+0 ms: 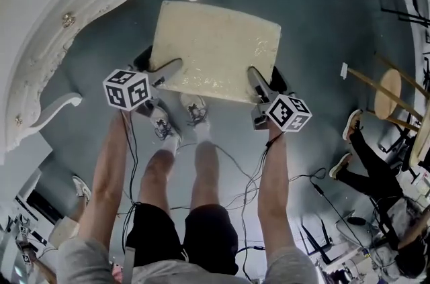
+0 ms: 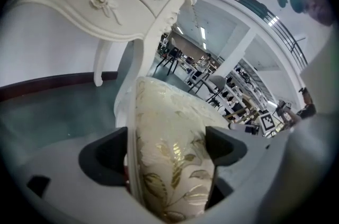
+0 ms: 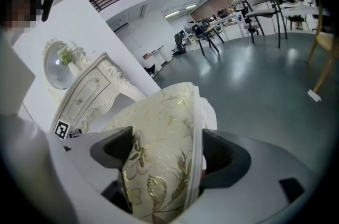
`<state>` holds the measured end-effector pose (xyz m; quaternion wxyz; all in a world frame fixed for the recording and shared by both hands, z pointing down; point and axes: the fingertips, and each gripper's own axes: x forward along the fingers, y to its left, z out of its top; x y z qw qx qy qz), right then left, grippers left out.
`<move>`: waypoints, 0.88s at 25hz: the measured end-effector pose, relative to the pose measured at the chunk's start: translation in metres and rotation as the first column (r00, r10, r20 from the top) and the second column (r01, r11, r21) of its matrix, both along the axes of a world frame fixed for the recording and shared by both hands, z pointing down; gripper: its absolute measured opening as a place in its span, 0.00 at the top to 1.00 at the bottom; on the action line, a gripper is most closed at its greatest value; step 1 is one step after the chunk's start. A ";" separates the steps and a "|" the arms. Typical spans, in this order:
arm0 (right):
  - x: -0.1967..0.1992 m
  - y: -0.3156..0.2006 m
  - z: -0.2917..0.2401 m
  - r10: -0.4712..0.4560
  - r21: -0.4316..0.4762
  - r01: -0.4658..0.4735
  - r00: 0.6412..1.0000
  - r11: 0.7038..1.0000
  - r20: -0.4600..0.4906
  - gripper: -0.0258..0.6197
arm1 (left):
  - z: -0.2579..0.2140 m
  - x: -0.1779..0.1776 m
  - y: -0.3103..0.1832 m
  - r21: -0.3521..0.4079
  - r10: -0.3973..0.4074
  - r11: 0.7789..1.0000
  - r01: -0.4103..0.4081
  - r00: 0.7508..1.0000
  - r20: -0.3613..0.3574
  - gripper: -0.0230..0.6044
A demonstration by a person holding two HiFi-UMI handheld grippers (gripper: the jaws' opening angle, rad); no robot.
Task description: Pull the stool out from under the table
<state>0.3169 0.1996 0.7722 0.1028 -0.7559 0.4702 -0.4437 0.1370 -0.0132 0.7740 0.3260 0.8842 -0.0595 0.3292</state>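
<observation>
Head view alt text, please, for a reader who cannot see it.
Seen from above, the left gripper and right gripper each clamp the near edge of a cream cushioned stool on a grey floor. A white carved table stands at upper left.

Head view overhead — gripper views close, sharing stool (image 1: 213,51).

Seen from above: a person in a grey short-sleeved shirt (image 1: 86,264), black shorts (image 1: 201,235), white socks (image 1: 172,142) and pale lace-up trainers (image 1: 163,124). The left gripper (image 1: 171,68) and right gripper (image 1: 257,82) each have a light grey body and dark jaw pads. Both carry a white cube (image 1: 127,89) printed with black square markers. Thin black cables (image 1: 254,176) run from both grippers beside the forearms.
</observation>
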 end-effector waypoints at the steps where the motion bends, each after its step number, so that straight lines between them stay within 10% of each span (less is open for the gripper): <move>1: 0.002 0.005 0.004 0.011 0.001 -0.011 1.000 1.000 0.002 0.32 | 0.004 0.005 0.004 0.000 0.011 1.000 -0.011 1.000 0.003 0.23; 22: -0.033 0.050 0.060 0.037 -0.017 -0.036 0.998 0.999 0.048 0.32 | 0.064 -0.022 0.047 -0.066 0.069 0.996 -0.064 0.994 0.080 0.23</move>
